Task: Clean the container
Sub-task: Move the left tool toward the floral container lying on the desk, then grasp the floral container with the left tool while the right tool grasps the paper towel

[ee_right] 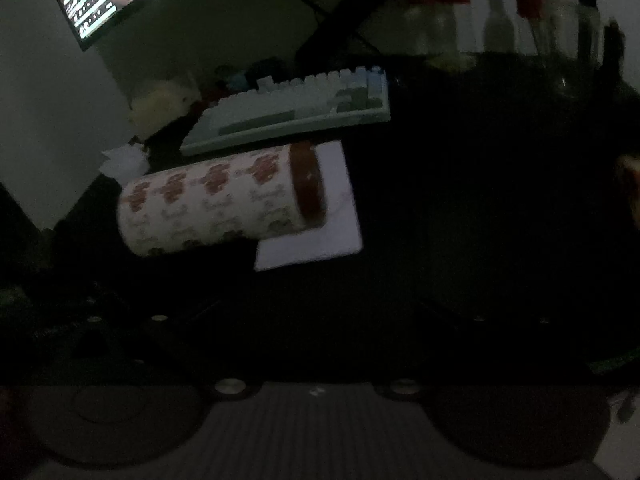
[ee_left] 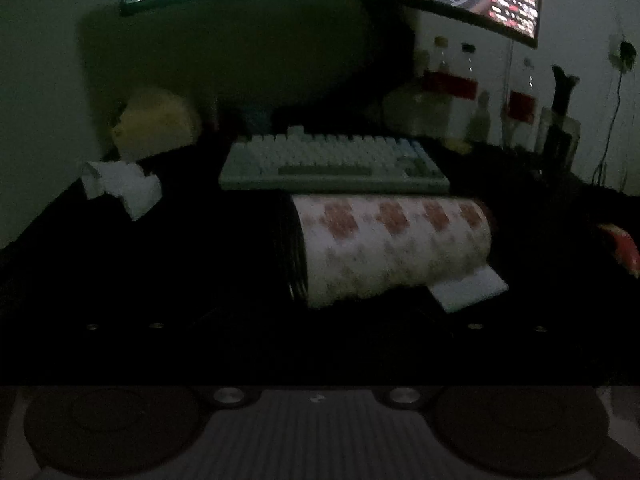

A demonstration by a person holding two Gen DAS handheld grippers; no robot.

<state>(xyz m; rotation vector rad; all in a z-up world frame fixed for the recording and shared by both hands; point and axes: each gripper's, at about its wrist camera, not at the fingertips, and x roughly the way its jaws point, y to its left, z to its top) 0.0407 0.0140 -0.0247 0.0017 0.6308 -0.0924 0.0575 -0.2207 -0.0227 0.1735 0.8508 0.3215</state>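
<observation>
both grippers' jaws are lost in the dark, so i cannot tell how they stand. the patterned cylindrical container [ee_left: 394, 246] [ee_right: 212, 204] lies on its side on the dark desk [ee_left: 552, 240], just before a pale keyboard [ee_left: 332, 162] [ee_right: 296, 110], partly over a white card [ee_left: 468, 286] [ee_right: 320, 216].

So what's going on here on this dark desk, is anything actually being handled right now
Nothing is clearly being handled. A patterned cylindrical container with a brown lid lies on its side on the dark desk, in front of a pale keyboard. A white sheet lies flat beside its lidded end, and crumpled white tissue sits off to the left. The scene is too dark to make out either gripper's fingers, so whether they are open is unclear, and no cleaning appears to be under way.
</observation>
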